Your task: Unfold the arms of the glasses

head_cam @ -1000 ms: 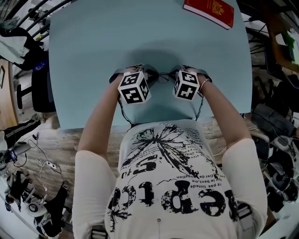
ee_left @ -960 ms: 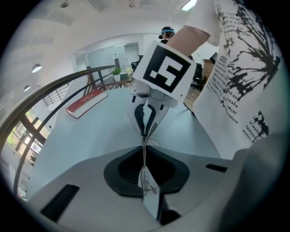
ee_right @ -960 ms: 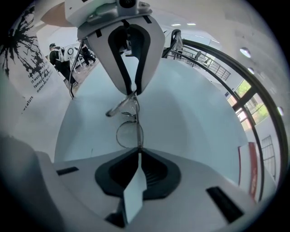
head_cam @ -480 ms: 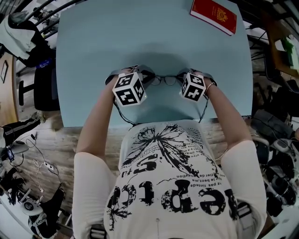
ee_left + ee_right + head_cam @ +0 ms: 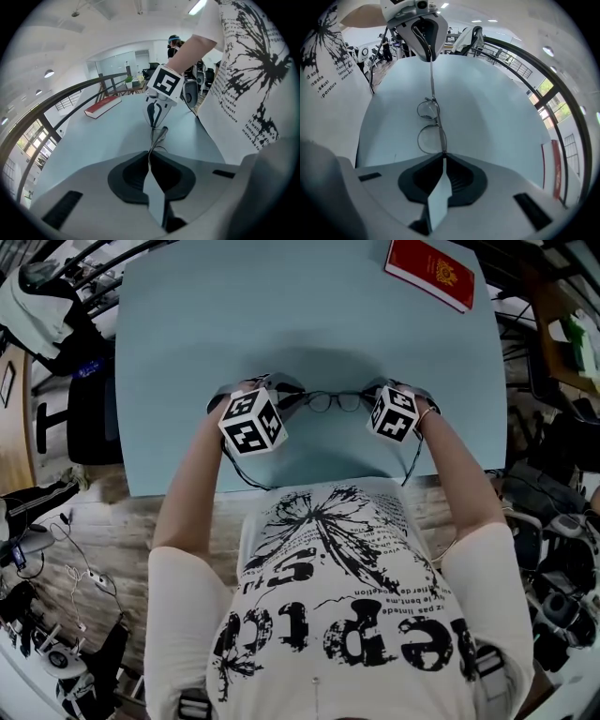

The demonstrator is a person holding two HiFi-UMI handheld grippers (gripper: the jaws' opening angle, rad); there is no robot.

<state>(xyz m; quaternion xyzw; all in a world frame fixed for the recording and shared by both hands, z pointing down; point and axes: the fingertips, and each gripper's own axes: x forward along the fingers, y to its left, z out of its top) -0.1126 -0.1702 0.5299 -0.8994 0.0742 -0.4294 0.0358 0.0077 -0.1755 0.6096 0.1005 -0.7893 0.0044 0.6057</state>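
Thin wire-rimmed glasses (image 5: 333, 401) lie near the front of the light blue table (image 5: 309, 315), between my two grippers. In the right gripper view both round lenses (image 5: 430, 126) show, and the near end of the frame runs into my right gripper (image 5: 442, 155), which is shut on it. One arm (image 5: 431, 77) stretches straight from the far lens to my left gripper (image 5: 423, 35). In the left gripper view the left gripper (image 5: 150, 157) is shut on that thin arm, with the glasses (image 5: 158, 136) edge-on just past the jaws.
A red book (image 5: 431, 273) lies at the table's far right corner. The person's torso in a printed white shirt (image 5: 347, 615) is close against the front edge. Chairs, cables and equipment (image 5: 56, 324) stand around the table on the floor.
My left gripper has moved left, away from the right one, drawing the arm out. The gap between the two marker cubes has widened and the lenses now show between them.
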